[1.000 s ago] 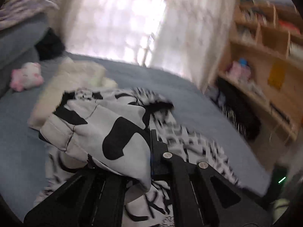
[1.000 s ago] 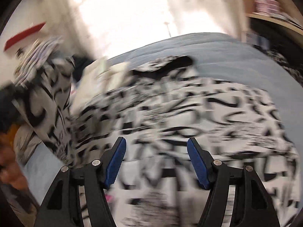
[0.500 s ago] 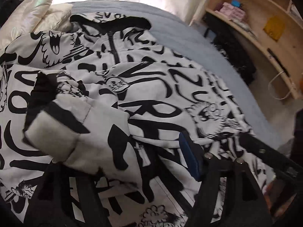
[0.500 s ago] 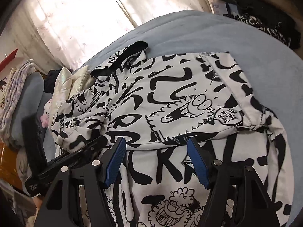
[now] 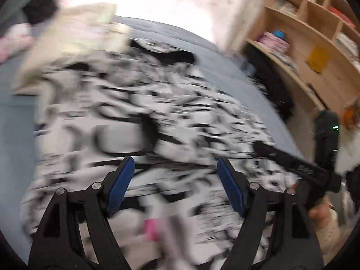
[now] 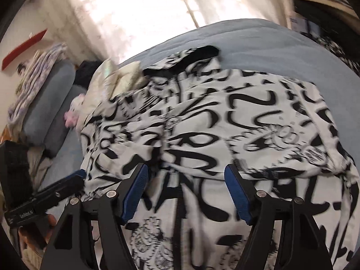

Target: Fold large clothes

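Currently both empty: left hand-held gripper (image 5: 175, 184) and right hand-held gripper (image 6: 186, 191) have jaws spread apart above the black-and-white printed jacket (image 6: 225, 123), which lies spread on the blue bed (image 6: 258, 38), sleeves folded in.

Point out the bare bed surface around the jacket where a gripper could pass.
Bare blue bed lies beyond the black-and-white jacket, toward the curtain, and along its left edge. Crowded at the far left corner: cream pillow and pink plush touch the jacket.
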Tool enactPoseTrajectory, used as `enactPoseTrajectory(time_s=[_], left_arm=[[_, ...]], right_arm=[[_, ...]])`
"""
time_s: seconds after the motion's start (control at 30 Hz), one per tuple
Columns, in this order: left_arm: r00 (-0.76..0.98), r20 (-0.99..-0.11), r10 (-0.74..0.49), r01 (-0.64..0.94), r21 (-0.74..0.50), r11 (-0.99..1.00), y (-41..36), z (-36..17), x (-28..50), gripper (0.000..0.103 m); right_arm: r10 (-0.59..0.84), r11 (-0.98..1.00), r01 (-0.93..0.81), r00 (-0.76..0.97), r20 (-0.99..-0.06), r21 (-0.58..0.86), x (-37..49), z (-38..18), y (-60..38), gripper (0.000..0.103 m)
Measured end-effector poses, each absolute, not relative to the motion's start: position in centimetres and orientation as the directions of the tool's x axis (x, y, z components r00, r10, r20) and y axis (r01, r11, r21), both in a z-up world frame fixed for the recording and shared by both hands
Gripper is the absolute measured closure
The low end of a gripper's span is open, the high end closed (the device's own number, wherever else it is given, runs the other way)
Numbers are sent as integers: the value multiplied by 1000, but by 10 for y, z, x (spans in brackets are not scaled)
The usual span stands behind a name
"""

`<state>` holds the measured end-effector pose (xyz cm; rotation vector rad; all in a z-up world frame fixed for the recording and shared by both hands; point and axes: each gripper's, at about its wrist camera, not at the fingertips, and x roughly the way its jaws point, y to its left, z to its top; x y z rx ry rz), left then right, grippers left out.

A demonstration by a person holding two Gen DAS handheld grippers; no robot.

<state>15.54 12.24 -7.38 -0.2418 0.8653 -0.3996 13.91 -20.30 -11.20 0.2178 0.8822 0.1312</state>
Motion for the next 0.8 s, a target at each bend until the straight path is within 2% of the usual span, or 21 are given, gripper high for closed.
enactPoseTrajectory(time_s=[0.1, 0.23, 0.43, 0.47, 0.5, 0.57, 0.67, 0.7, 0.77, 0.8], left_arm=[[622, -728, -289, 114, -280, 953, 163, -84, 148, 29], [613, -773, -167, -12, -220, 975, 201, -108, 149, 29], [589, -802, -97, -110, -198, 974, 231, -135, 152, 29], [580, -808, -105, -123, -215, 969, 236, -139, 154, 29], [578, -809, -109, -131, -223, 966, 237, -143, 156, 29], [575, -810, -113, -139, -232, 963, 239, -148, 159, 29], [573, -812, -113, -141, -233, 962, 240, -152, 158, 29], [573, -810, -128, -132, -246, 960, 239, -154, 159, 29], [564, -813, -144, -120, -254, 960, 236, -157, 161, 29], [558, -820, -130, -123, -236, 964, 233, -158, 162, 29]], right_arm=[[212, 977, -111, 605, -768, 182, 148, -113, -165, 23], [197, 968, -241, 559, -805, 69, 164, -128, -106, 22], [-11, 926, -315, 529, -849, -208, 192, -178, -49, 23], [-38, 920, -311, 536, -843, -239, 197, -184, -45, 35], [-52, 915, -312, 538, -842, -256, 201, -186, -42, 64], [-60, 919, -293, 558, -828, -264, 209, -178, -41, 87], [47, 967, -220, 655, -754, -130, 210, -135, -68, 90], [87, 984, -174, 686, -723, -47, 208, -121, -86, 90], [102, 995, -75, 691, -715, 70, 208, -117, -119, 89], [78, 995, -4, 660, -747, 100, 210, -127, -137, 80]])
